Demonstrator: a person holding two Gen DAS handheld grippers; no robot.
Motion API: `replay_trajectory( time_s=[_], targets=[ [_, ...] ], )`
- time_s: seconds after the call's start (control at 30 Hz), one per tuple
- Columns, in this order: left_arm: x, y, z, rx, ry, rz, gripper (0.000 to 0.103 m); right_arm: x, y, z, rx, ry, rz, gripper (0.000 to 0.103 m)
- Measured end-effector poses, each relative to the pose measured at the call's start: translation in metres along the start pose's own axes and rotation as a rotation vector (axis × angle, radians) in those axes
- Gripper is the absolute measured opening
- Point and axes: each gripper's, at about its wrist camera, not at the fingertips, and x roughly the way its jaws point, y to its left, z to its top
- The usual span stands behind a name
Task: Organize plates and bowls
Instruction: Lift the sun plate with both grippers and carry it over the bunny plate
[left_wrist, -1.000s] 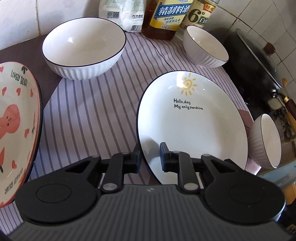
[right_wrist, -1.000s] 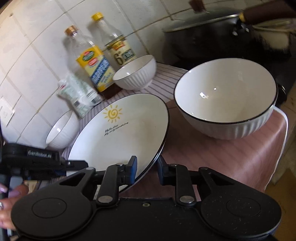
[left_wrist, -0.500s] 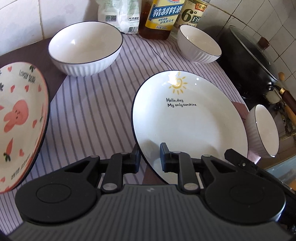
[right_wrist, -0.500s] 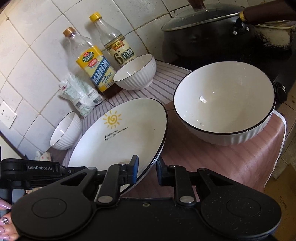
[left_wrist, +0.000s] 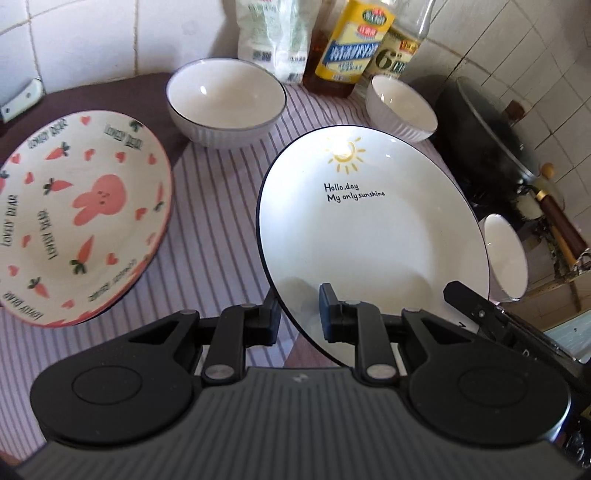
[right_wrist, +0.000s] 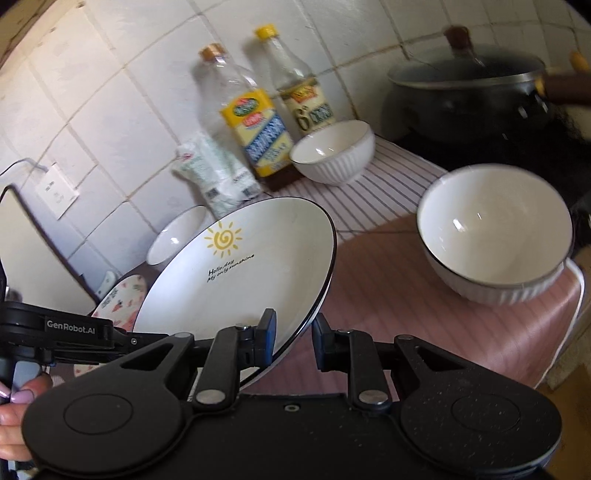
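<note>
A white sun plate (left_wrist: 369, 229) lettered "Hollo,day" hangs tilted above the striped cloth, held at two sides. My left gripper (left_wrist: 297, 314) is shut on its near rim, one finger above and one below. My right gripper (right_wrist: 293, 328) is shut on the opposite rim of the sun plate (right_wrist: 240, 273). A pink bunny plate (left_wrist: 85, 218) lies to the left. A large ribbed bowl (left_wrist: 225, 99) and a small bowl (left_wrist: 400, 107) stand at the back. Another large bowl (right_wrist: 495, 236) sits on the pink cloth at the right.
Two oil bottles (left_wrist: 351, 44) and a white bag (left_wrist: 273, 33) line the tiled wall. A black lidded wok (left_wrist: 491, 147) stands at the right. A hand (right_wrist: 14, 398) holds the left gripper's handle. The counter edge drops off beyond the pink cloth (right_wrist: 517, 343).
Both grippers have risen with the sun plate between them. The left view has drawn back, so the bunny plate shows almost whole. The right gripper has rolled, tilting its view.
</note>
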Motion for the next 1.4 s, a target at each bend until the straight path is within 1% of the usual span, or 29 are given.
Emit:
replay_trajectory(
  time_s=[0.2,0.37,0.47,0.63,0.77,0.93,1.13,1.33,1.4],
  targets=[
    [-0.044,0.017,-0.006,-0.015,-0.058,-0.018,0.020,-0.018,0.030,0.016,-0.053,-0.004,0.045,0.025],
    [-0.080,0.043,-0.011,-0.038,-0.104,-0.002,0.020,-0.023,0.062,0.021,-0.110,-0.005,0.089,0.025],
    [-0.095,0.060,-0.014,-0.059,-0.136,0.023,0.019,-0.017,0.083,0.022,-0.141,0.005,0.124,0.026],
    [-0.113,0.097,-0.020,-0.135,-0.165,0.061,0.020,0.004,0.116,0.026,-0.173,0.033,0.192,0.026],
    [-0.116,0.125,-0.023,-0.192,-0.177,0.094,0.020,0.027,0.142,0.024,-0.224,0.069,0.232,0.026],
    [-0.113,0.155,-0.024,-0.251,-0.173,0.123,0.020,0.055,0.165,0.020,-0.269,0.119,0.270,0.026],
    [-0.111,0.175,-0.026,-0.274,-0.158,0.139,0.020,0.080,0.182,0.016,-0.293,0.168,0.297,0.026],
    [-0.098,0.194,-0.028,-0.321,-0.133,0.138,0.020,0.099,0.191,0.012,-0.313,0.214,0.293,0.026],
    [-0.095,0.196,-0.025,-0.311,-0.116,0.138,0.020,0.105,0.192,0.011,-0.307,0.226,0.292,0.026]
  ],
)
